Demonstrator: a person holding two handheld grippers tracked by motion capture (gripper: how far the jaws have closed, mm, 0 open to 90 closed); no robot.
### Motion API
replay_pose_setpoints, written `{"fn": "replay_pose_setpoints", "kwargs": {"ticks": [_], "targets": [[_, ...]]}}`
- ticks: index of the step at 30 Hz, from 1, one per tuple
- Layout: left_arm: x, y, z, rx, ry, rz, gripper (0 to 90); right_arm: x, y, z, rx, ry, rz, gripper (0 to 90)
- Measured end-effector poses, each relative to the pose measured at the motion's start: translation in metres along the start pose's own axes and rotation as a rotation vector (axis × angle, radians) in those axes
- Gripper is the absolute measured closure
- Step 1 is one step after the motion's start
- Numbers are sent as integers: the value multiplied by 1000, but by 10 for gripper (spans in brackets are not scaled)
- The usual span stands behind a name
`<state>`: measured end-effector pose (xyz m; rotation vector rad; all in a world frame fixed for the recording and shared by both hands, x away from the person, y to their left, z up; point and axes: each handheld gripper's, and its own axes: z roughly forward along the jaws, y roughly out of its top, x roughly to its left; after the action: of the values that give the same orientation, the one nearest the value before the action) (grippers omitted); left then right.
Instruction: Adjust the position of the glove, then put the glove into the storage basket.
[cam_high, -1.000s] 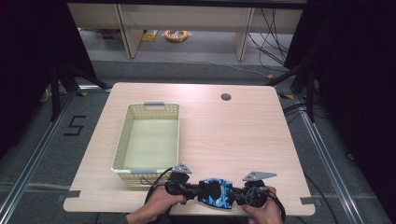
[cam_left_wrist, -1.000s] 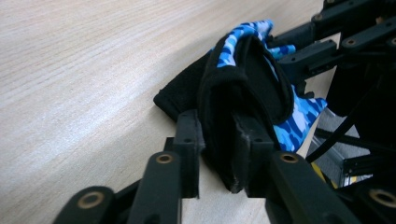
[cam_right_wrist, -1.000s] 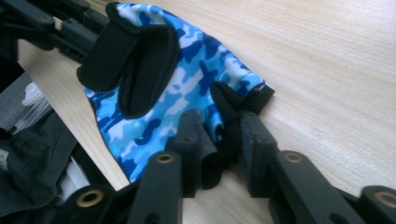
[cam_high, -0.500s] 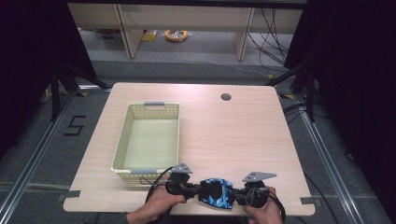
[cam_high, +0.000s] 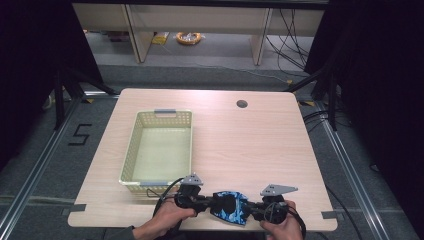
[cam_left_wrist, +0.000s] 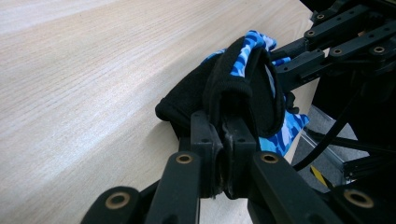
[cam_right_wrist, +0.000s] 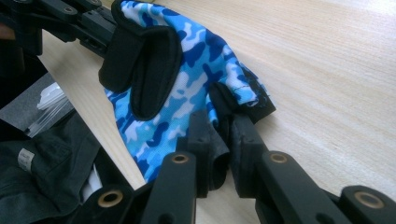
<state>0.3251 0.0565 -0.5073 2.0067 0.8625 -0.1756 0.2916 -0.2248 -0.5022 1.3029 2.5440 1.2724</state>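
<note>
Table: pale wood table (cam_high: 260, 145) on a grey floor, with a cream basket (cam_high: 161, 150) at its left half, apparently empty.
Glove: blue camouflage glove (cam_high: 230, 207) with black trim, stretched between both tools at the near edge, partly past it.
Left gripper: left gripper (cam_left_wrist: 223, 135) has its jaws pressed together on the glove's black cuff.
Right gripper: right gripper (cam_right_wrist: 223, 128) has its jaws nearly together, pinching the glove's blue edge by a thin hem.
Risk, slip: that hem bite looks shallow; a pull apart could tear it free.
Risk, drop: if one side lets go, the glove could swing off the edge toward the floor.
Risk, basket: a hurried lift may snag the dangling fabric on the basket rim.
</note>
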Motion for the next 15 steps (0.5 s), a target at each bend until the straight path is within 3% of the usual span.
{"fn": "replay_pose_setpoints", "kwargs": {"ticks": [3,5,7,8,15], "targets": [[-2,0,-2,-9,3,11,846,4,1,-3,6,-23,20,811],[-3,0,-6,-16,6,12,845,4,2,-3,-4,-7,-6,811],[-3,-1,-9,-25,1,9,845,7,4,-5,-15,-18,4,812],[-3,-1,-11,-26,4,18,845,8,5,-5,-22,19,-4,812],[-8,-2,-20,-40,-2,34,842,15,7,-11,-35,13,-34,812]]}}
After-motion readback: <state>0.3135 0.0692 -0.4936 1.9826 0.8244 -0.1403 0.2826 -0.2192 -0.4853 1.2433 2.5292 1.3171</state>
